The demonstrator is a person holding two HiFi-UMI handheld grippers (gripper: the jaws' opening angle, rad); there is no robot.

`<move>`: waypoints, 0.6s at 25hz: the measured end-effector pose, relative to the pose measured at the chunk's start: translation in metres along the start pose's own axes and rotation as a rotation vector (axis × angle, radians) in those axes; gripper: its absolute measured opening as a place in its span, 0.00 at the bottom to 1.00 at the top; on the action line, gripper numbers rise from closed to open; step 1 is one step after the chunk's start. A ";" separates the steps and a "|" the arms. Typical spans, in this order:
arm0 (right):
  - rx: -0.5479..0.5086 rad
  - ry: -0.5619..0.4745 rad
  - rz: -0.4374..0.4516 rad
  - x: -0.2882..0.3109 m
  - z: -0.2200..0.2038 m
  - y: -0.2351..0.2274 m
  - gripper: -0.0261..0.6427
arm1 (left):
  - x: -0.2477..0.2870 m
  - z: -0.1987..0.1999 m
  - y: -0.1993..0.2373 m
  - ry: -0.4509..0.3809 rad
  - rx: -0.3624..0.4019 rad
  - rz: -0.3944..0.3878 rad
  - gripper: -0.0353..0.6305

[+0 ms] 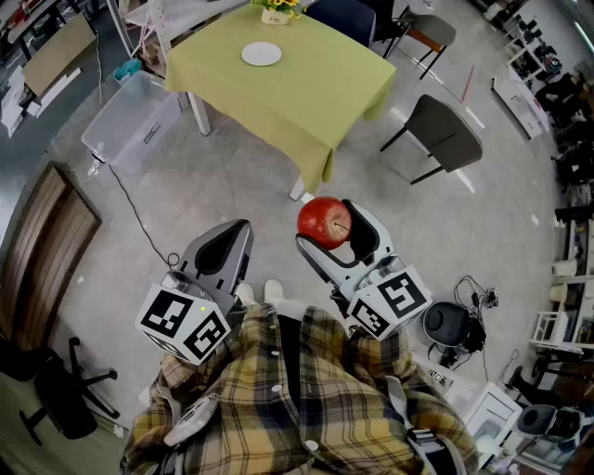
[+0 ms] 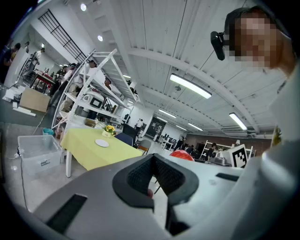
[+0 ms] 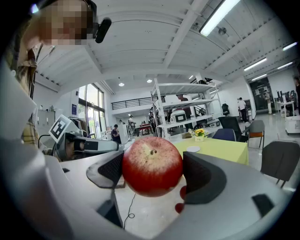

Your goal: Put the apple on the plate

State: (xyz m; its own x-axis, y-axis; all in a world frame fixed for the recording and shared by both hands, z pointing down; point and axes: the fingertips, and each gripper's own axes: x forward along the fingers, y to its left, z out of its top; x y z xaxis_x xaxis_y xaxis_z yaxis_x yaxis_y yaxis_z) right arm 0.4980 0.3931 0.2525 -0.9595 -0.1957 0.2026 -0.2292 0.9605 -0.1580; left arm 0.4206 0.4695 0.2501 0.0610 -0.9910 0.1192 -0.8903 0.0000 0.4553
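Note:
A red apple [image 1: 324, 221] [image 3: 152, 165] sits between the black pads of my right gripper [image 1: 330, 229] [image 3: 153, 172], which is shut on it and holds it in the air in front of the person's body. The stem end faces the camera. My left gripper [image 1: 234, 237] [image 2: 153, 174] hangs beside it to the left, its pads meeting at the tips with nothing in them. The apple's top [image 2: 182, 155] shows past the left jaws. A white plate [image 1: 261, 54] [image 2: 101, 143] [image 3: 192, 149] lies on the far table with the yellow-green cloth [image 1: 306, 93], well away from both grippers.
A small vase of yellow flowers [image 1: 278, 11] stands behind the plate. Dark chairs [image 1: 444, 134] stand to the table's right and at its far side. A clear plastic bin [image 1: 130, 116] sits on the floor left of the table, with a cable [image 1: 139, 218] trailing from it. White shelving [image 2: 93, 93] stands behind the table.

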 end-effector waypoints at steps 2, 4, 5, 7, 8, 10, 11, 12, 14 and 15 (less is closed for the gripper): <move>-0.010 -0.001 0.004 0.001 0.000 -0.001 0.60 | 0.003 -0.002 0.000 0.000 0.003 -0.004 0.06; -0.017 -0.003 0.007 0.002 -0.001 -0.003 0.60 | 0.006 -0.003 0.000 -0.001 0.005 -0.006 0.06; -0.018 -0.005 0.008 0.002 -0.001 -0.004 0.60 | 0.007 -0.004 -0.001 -0.001 0.005 -0.006 0.06; -0.018 -0.010 0.008 0.000 -0.002 -0.007 0.60 | 0.009 -0.006 -0.002 -0.003 0.005 -0.004 0.06; -0.016 -0.012 0.007 -0.002 -0.002 -0.009 0.60 | 0.010 -0.007 -0.002 -0.005 0.005 -0.002 0.06; -0.008 -0.018 0.004 -0.007 -0.004 -0.013 0.60 | 0.011 -0.010 -0.005 -0.008 0.006 0.006 0.06; -0.004 -0.020 0.002 -0.011 -0.006 -0.015 0.60 | 0.012 -0.013 -0.007 -0.008 0.006 0.011 0.06; 0.000 -0.021 0.002 -0.016 -0.008 -0.018 0.60 | 0.012 -0.015 -0.010 -0.010 0.007 0.016 0.06; 0.003 -0.023 0.004 -0.021 -0.012 -0.022 0.60 | 0.012 -0.019 -0.013 -0.016 0.005 0.024 0.06; 0.004 -0.024 0.006 -0.022 -0.014 -0.023 0.60 | 0.011 -0.020 -0.012 -0.020 0.004 0.028 0.06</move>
State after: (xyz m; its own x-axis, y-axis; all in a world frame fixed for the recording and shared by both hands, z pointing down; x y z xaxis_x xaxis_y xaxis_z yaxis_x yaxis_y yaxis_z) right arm 0.5263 0.3780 0.2652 -0.9646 -0.1944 0.1784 -0.2238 0.9610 -0.1627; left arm 0.4416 0.4612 0.2637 0.0272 -0.9931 0.1137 -0.8935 0.0268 0.4482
